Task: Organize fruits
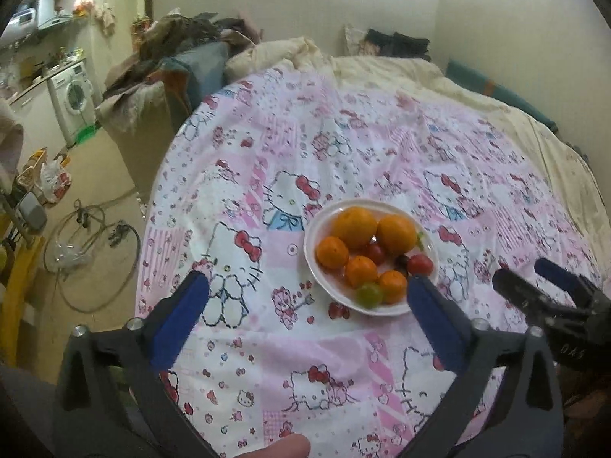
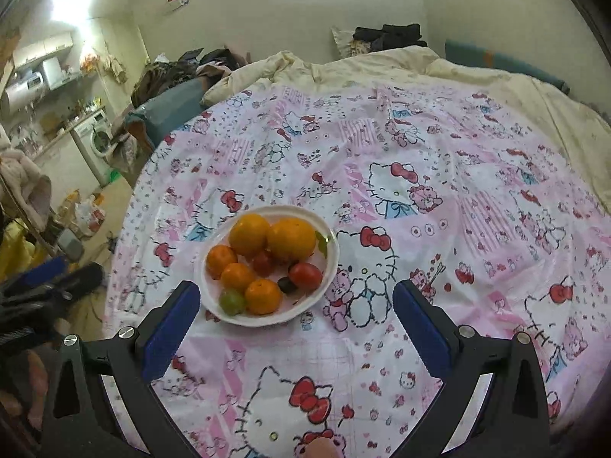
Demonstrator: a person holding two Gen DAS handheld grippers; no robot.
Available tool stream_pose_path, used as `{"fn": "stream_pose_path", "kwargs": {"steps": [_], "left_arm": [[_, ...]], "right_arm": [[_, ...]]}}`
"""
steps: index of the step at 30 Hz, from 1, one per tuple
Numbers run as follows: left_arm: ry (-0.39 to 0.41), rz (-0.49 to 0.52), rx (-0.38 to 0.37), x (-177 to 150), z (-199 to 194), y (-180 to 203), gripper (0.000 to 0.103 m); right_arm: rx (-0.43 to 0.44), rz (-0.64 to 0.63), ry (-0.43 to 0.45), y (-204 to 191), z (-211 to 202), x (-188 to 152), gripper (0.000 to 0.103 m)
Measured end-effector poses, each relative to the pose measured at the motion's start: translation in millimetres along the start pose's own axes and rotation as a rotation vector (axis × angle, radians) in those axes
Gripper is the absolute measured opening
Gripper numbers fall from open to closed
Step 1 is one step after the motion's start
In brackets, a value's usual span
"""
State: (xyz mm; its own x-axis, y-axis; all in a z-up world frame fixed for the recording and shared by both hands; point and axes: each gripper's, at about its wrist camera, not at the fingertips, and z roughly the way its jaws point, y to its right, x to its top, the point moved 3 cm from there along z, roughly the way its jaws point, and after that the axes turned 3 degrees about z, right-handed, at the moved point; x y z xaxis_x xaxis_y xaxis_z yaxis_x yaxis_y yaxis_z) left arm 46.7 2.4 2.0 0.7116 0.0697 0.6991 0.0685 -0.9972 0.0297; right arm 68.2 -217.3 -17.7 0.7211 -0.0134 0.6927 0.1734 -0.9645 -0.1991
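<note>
The white plate (image 2: 324, 286) sits on the cartoon-cat bedsheet (image 2: 420, 152) spread over the bed, with every fruit in view already heaped on it. Both tools hover above the sheet with nothing between their fingers: the left gripper (image 1: 309, 294) spread wide with the plate near its right finger, at about 1 o'clock of its midpoint, and the right gripper (image 2: 296, 301) equally wide with the plate at about 11 o'clock. The main risk, as I judge it, is the soft bedding: a push on the plate rim or a press into the mattress beside it could tip the plate and send the round fruit rolling across the sheet toward the bed's edge. The heap is also crowded, so fingers closing on one piece may nudge its neighbours out, and the small soft ones could be squashed. Count on the plate: two large oranges (image 2: 291, 238), four small mandarins (image 2: 263, 296), two red tomatoes (image 2: 305, 275), one green grape-like fruit (image 2: 231, 301), and one small dark fruit (image 2: 287, 284).
</note>
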Motion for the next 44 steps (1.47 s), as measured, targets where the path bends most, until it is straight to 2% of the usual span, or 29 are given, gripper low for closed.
{"fn": "stream_pose_path", "kwargs": {"steps": [6,17,44], "left_arm": [[-0.028,0.012,0.015,-4,8,1,0.103],[-0.013,-0.001,0.023,-4,6,-1,0.103],[-0.051,-0.016,0.021,-10,11,-1,0.103]], "right_arm": [[-0.006,0.022,0.01,2,6,2,0.103],[-0.009,0.018,0.012,0,5,0,0.103],[-0.008,0.02,-0.002,-1,9,-4,0.103]]}}
